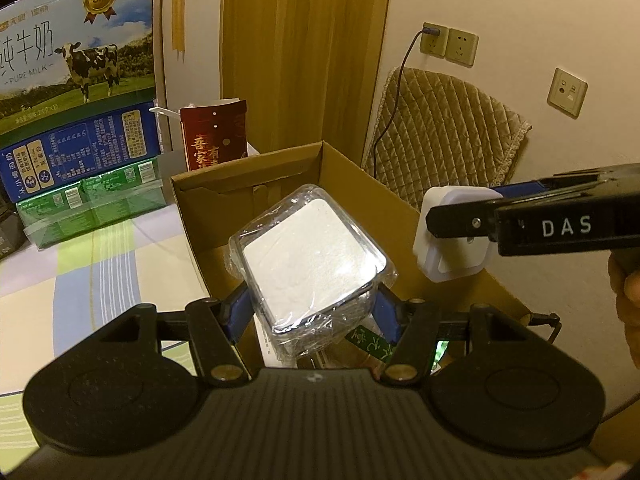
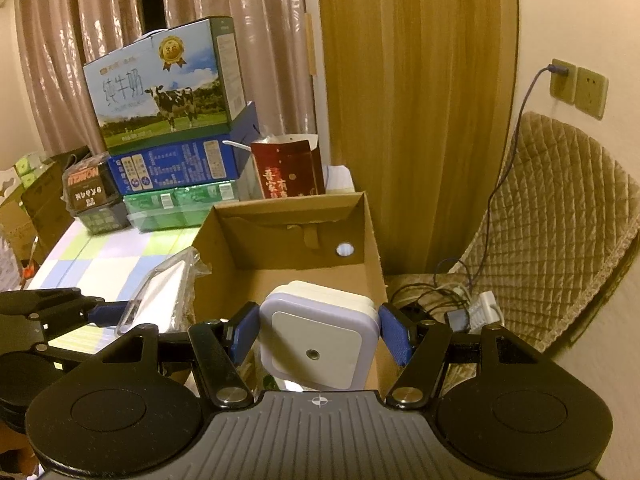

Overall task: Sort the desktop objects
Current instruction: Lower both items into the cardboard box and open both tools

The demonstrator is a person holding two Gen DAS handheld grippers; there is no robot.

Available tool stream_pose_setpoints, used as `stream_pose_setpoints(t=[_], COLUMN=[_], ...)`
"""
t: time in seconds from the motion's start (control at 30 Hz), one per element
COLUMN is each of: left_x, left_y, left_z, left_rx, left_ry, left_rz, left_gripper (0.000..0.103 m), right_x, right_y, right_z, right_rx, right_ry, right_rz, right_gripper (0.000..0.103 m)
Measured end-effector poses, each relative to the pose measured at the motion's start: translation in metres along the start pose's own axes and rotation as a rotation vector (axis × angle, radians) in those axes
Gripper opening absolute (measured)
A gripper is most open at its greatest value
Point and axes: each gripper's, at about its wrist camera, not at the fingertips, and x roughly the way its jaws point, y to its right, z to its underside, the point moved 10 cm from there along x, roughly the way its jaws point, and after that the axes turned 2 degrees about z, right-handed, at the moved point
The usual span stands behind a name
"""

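Nearest us, the left gripper (image 1: 314, 308) has its blue fingers (image 1: 236, 312) closed part-way onto a clear-wrapped white block (image 1: 308, 264), tilted and held over the open cardboard box (image 1: 352, 176). Our right gripper (image 2: 318, 336) likewise pinches a white night-light plug (image 2: 320, 340) between its pads, just above the box's near edge, beside the other load. We judge the sorting well under way but unfinished: both items are carried, neither yet set down, and the box floor we can see looks nearly bare, with some paper below the block. Milk cartons (image 2: 168, 92) stay stacked on the checked tabletop (image 2: 112, 264); whether they need sorting we cannot tell.
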Motion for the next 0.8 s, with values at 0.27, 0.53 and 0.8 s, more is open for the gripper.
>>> stream_pose_setpoints(t=[0.27,0.53,0.8], left_x=[0.005,0.004,-0.002], left_y=[-0.003,-0.006,-0.012], left_z=[-0.005,-0.008,-0.006], left_rx=[-0.017,-0.008,-0.009], left_ry=[0.002,0.007,0.009], left_rz=[0.011,-0.011,-0.021], left_gripper=[0.058,0.063,0.063], right_x=[0.000,0.000,-0.002], right_y=[0.000,0.001,-0.002], right_z=[-0.006,-0.006,-0.005], right_rx=[0.002,0.005,-0.001], right_ry=[0.012,0.010,0.012], right_rz=[0.002,0.004,0.001], right_gripper=[0.062,0.062,0.062])
